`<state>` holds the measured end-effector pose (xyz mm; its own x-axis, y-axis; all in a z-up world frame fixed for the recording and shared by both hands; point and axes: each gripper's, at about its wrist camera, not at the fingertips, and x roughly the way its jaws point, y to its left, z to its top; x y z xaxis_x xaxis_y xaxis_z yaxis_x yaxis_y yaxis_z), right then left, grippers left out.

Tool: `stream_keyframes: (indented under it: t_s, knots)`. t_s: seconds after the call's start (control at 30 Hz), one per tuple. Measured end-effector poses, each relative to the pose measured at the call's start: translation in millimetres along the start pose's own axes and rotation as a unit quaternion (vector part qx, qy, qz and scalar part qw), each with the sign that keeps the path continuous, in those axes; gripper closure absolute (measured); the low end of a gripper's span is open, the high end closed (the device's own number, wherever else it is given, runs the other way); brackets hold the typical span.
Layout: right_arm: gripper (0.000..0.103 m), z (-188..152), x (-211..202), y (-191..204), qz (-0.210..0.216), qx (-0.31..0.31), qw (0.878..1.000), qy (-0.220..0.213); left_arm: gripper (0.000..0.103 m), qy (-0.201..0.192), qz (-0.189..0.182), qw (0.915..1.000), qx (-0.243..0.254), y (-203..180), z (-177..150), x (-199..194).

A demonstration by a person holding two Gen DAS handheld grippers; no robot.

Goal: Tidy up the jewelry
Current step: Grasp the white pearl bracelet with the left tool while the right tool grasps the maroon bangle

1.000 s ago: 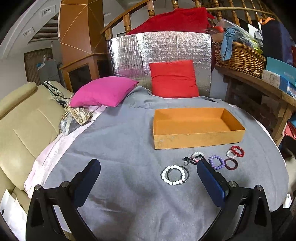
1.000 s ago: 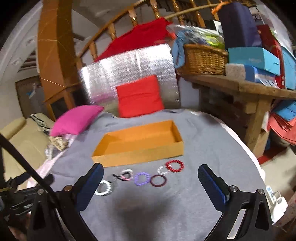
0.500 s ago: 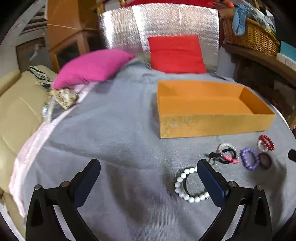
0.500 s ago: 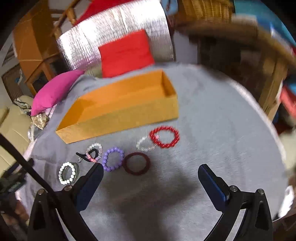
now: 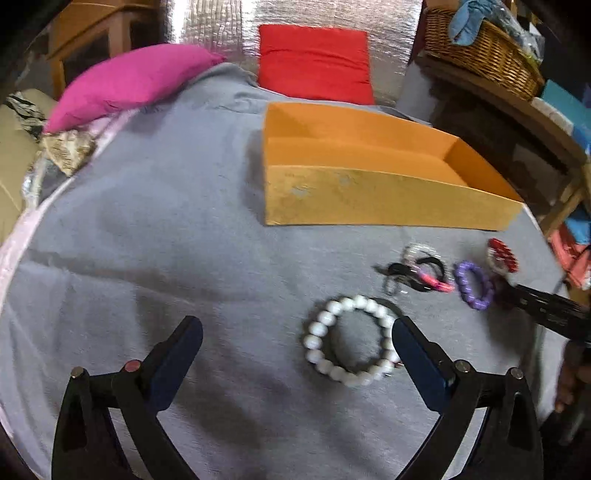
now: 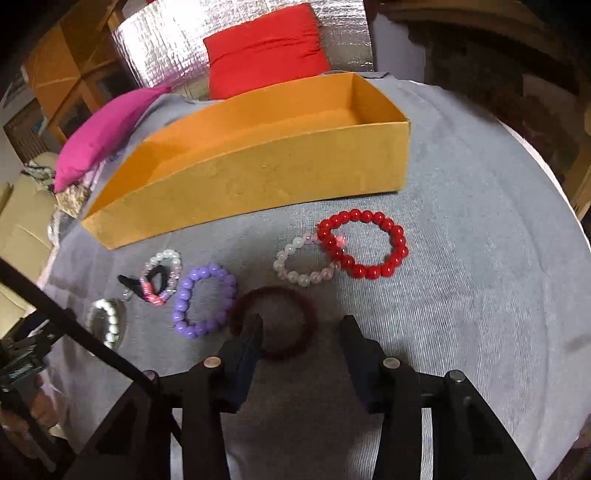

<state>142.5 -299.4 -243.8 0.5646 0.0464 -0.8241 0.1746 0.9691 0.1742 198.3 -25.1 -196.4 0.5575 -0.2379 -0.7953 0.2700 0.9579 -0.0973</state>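
Note:
An empty orange box (image 5: 369,177) (image 6: 258,162) stands on the grey cloth. Bracelets lie in a row in front of it: white bead (image 5: 351,339) (image 6: 107,325), a black and pink tangle (image 5: 424,271) (image 6: 159,280), purple bead (image 5: 474,284) (image 6: 205,299), dark maroon ring (image 6: 275,319), clear bead (image 6: 301,260), red bead (image 6: 364,243) (image 5: 502,254). My left gripper (image 5: 297,336) is open, its right finger beside the white bracelet. My right gripper (image 6: 301,326) is partly closed but open, its fingers either side of the maroon ring's right half.
A pink cushion (image 5: 129,81) and a red cushion (image 5: 314,66) lie at the far side before a silver foil panel (image 6: 240,22). A wicker basket (image 5: 484,59) sits on a wooden shelf at the right. A beige sofa (image 6: 22,229) is at the left.
Both grippers have dropped and moved forward toward the bracelets. The right gripper's fingers have narrowed around the maroon ring. The left gripper stays wide open by the white bracelet.

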Motion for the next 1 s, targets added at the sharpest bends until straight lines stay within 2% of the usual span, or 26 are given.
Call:
stream_keyframes:
  t_s: [0.07, 0.13, 0.2, 0.27, 0.37, 0.53, 0.57, 0.7, 0.83, 1.0]
  knots:
    - [0.066, 1.0, 1.2, 4.5, -0.012, -0.016, 1.0, -0.008, 0.004, 0.001, -0.004, 0.9999, 0.015, -5.0, 1.0, 3.4]
    - [0.078, 0.1, 2.9, 8.3, -0.032, -0.029, 0.999, -0.013, 0.016, 0.01, -0.004, 0.9996, 0.028, -10.0, 0.2, 10.1]
    - [0.085, -1.6, 2.4, 11.0, -0.044, -0.039, 0.998, -0.02, 0.039, 0.032, -0.008, 0.9991, 0.027, -9.1, 0.8, 21.4]
    - [0.092, -2.5, 1.3, 11.7, -0.045, -0.038, 0.998, -0.023, 0.05, 0.054, -0.018, 0.9983, 0.01, -3.3, 0.0, 31.5]
    - [0.094, -3.3, -2.5, 10.7, -0.038, -0.024, 0.999, -0.027, 0.055, 0.053, -0.026, 0.9983, 0.001, 1.3, -0.2, 32.8]
    - [0.094, -2.0, -12.5, -0.4, -0.009, -0.002, 0.999, -0.034, 0.081, 0.049, -0.044, 0.9978, -0.012, 9.7, 0.2, 32.6]
    - [0.094, -0.6, -14.0, -1.8, -0.005, 0.001, 0.999, -0.038, 0.089, 0.048, -0.05, 0.9975, -0.013, 10.6, 0.2, 32.3]
    - [0.094, 1.5, -20.8, -5.6, 0.013, 0.012, 0.999, -0.047, 0.093, 0.041, -0.062, 0.9972, -0.009, 8.8, -0.9, 28.0]
    - [0.094, 3.2, -27.7, -4.5, 0.028, 0.018, 0.998, -0.056, 0.094, 0.015, -0.08, 0.9967, -0.001, 3.3, 3.7, 13.3]
    - [0.094, 11.5, -36.5, 4.2, 0.052, 0.019, 0.994, -0.093, 0.094, -0.018, -0.113, 0.9934, 0.003, -8.6, 18.7, -0.1]
